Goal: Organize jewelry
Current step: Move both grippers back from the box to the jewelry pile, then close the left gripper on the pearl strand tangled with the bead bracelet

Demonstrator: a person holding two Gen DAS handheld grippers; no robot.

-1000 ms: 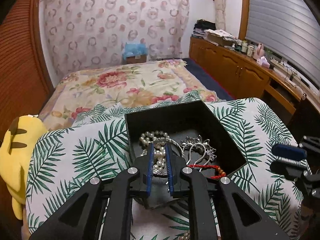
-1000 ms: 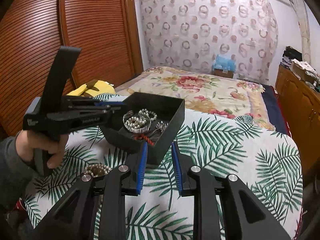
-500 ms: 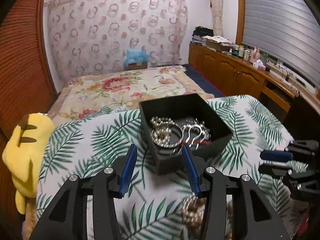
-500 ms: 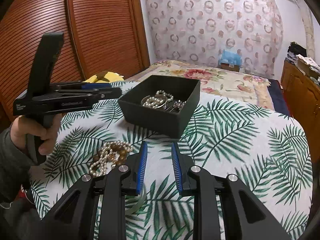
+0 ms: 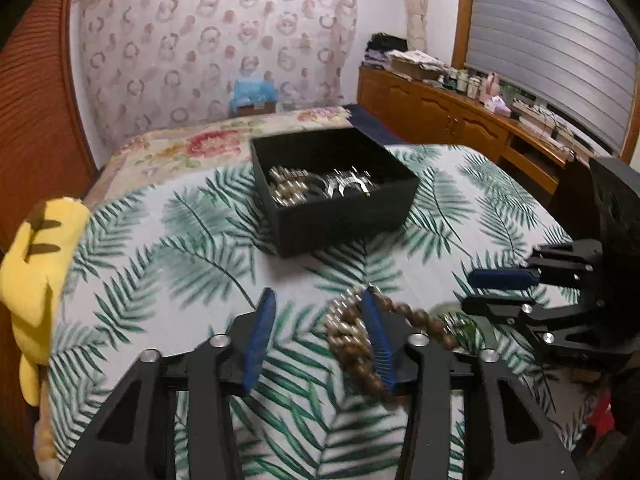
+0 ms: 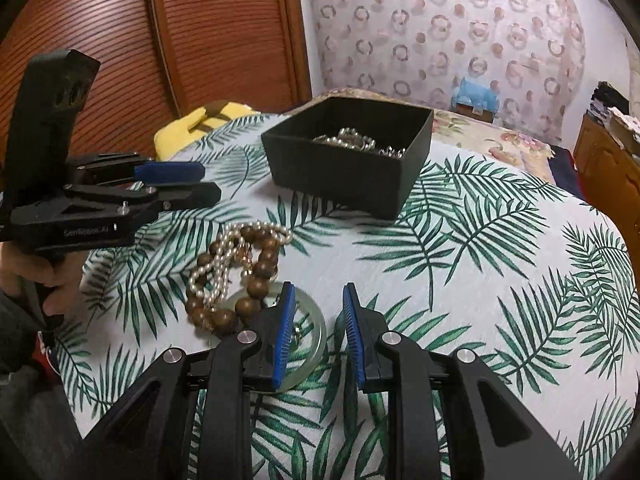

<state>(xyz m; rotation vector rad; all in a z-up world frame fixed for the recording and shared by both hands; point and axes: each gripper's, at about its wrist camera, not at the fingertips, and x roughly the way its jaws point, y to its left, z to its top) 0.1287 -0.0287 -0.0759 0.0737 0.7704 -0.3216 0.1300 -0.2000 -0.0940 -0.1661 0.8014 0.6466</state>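
A black box [image 5: 340, 216] [image 6: 340, 176] on the palm-leaf cloth holds pearls and silver pieces. Nearer to me lies a pile: a brown wooden bead bracelet [image 6: 256, 268] [image 5: 360, 364], a pearl strand [image 6: 216, 276] and a pale green bangle [image 6: 318, 336]. My left gripper [image 5: 318, 320] [image 6: 208, 182] hovers over the pile's left edge, its jaws closing, with some beads on the cloth below them and nothing pressed. My right gripper [image 6: 319, 320] [image 5: 470, 292] stands open low over the bangle, whose rim shows between the fingers, untouched as far as I can see.
A yellow plush toy [image 5: 28, 272] [image 6: 200, 120] lies at the cloth's left edge. Behind the box is a bed with a floral cover [image 5: 208, 140]. Wooden cabinets [image 5: 440, 120] run along the right; ribbed wooden doors [image 6: 160, 40] stand on the left.
My left gripper drew back from the box to the pile, its jaws wider than when over the pearls, which stayed in the box. My right gripper sank toward the bangle.
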